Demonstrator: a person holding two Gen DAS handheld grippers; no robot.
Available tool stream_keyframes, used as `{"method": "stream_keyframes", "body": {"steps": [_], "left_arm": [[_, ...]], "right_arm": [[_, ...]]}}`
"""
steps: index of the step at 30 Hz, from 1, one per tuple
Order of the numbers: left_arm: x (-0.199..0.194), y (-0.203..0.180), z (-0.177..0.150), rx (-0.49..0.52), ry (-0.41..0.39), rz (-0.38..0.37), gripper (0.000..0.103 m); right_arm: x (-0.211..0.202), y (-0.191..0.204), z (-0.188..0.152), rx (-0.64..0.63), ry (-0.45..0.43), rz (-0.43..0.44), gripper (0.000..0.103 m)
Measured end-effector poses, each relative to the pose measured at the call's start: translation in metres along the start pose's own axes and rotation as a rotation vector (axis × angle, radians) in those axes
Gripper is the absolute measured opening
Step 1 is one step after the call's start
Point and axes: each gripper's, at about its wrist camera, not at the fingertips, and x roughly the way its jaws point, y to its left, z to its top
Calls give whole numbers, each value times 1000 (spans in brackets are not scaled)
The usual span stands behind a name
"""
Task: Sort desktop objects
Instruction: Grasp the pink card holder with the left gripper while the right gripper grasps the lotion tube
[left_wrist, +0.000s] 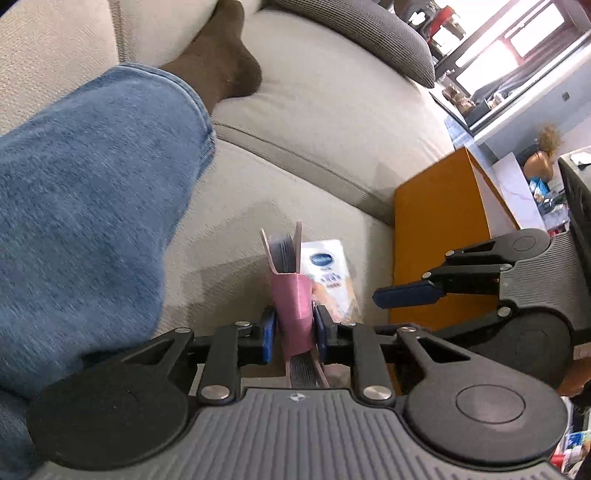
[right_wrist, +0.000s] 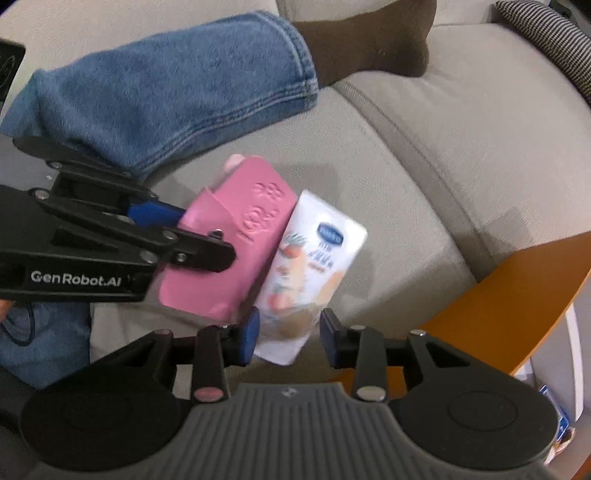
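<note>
One denim leg (right_wrist: 155, 85) beside pink case (right_wrist: 236, 236)

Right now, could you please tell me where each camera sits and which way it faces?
Left wrist: on the left gripper, looking down its fingers at the pink card holder clamped between them; a jeans leg shows.
Right wrist: on the right gripper, facing steeply down at the tissue pack between its open jaws; a brown sock shows.
Shared: holder, tissue pack, beige sofa, orange table, each other's gripper.
</note>
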Motion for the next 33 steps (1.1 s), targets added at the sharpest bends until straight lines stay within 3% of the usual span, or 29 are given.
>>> {"method": "stream_keyframes", "body": {"steps": [6,13,20,29,33], "left_arm": [[-11,14,-2,-28,-16,11,24],[-5,7,4,7,-14,34,24],[-6,7,1,20,-15,31,24],[-16,10,-1,27,-14,32,24],[-17,7,-3,34,-11,51,24]], "right_arm": [[15,-3,27,52,4,-12,47],[33,-21,45,161,42,-12,48],[46,-14,52,135,62,-37,57],[39,-9,47,147,54,-70,47],[26,-7,40,164,56,-66,14]]}}
